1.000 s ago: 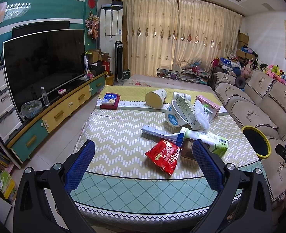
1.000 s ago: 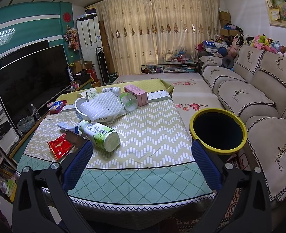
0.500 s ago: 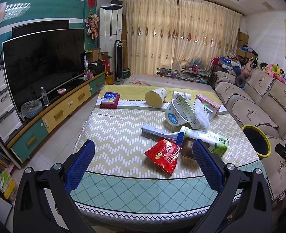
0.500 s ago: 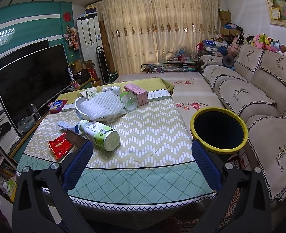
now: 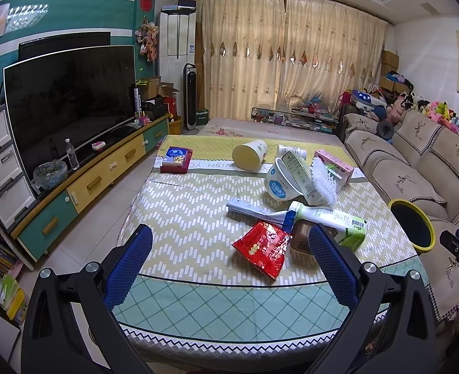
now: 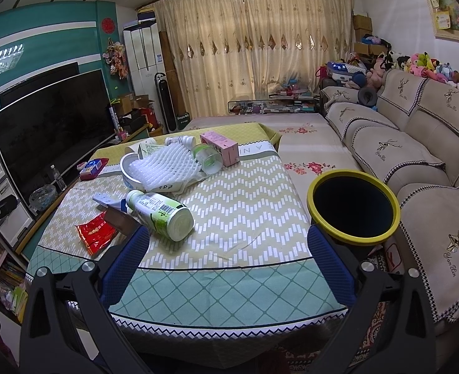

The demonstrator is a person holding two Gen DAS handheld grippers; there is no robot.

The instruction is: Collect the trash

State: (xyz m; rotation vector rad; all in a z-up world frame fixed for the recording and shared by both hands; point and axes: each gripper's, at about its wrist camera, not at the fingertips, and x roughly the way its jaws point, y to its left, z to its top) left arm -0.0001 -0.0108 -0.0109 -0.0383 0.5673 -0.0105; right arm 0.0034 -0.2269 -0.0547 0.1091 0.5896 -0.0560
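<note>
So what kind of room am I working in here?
A home living room, by the look of it: a large television on a low cabinet, a sofa with plush toys along its back, and a cloth-covered table strewn with trash beside a yellow-rimmed bin.

A teal wall [image 5: 73,15] with white stripes backs a large curved television [image 5: 70,99] on a low cabinet [image 5: 83,187] with yellow and teal drawers, beside a white standing air conditioner [image 5: 176,62] and a dark tower fan [image 5: 190,96]. Cream embroidered curtains [image 5: 291,62], glowing with daylight, span the far wall above a pale tiled floor [image 5: 105,218]. A beige sofa [image 6: 416,143] with deer-embroidered covers lines the other side, soft toys [image 6: 422,65] piled along its back.
</note>
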